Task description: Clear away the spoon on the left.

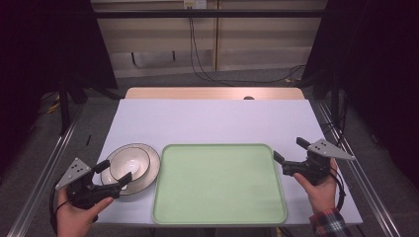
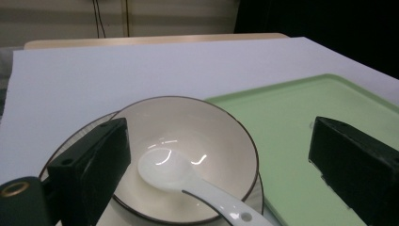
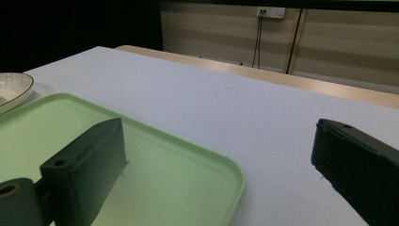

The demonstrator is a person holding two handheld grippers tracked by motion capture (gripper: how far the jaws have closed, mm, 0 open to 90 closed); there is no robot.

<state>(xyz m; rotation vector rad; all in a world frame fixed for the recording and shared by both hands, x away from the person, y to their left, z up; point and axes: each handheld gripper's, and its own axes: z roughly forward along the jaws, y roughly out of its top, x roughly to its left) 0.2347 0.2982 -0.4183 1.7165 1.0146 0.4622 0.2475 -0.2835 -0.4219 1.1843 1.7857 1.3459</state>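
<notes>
Left claw (image 1: 114, 177) is held apart at the bowl (image 1: 129, 163), seemingly for grasping; right claw (image 1: 289, 151), likewise apart, is poised beside the tray (image 1: 220, 183).

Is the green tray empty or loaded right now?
Empty. The green tray shows bare surface all over; the bowl with its spoon sits beside it.

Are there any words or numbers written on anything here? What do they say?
None: no readable words, numbers or signs.
The green tray, bowl, plate, white spoon and both grippers, left and right, are plain.
The wall socket is too small to show any marking.
</notes>
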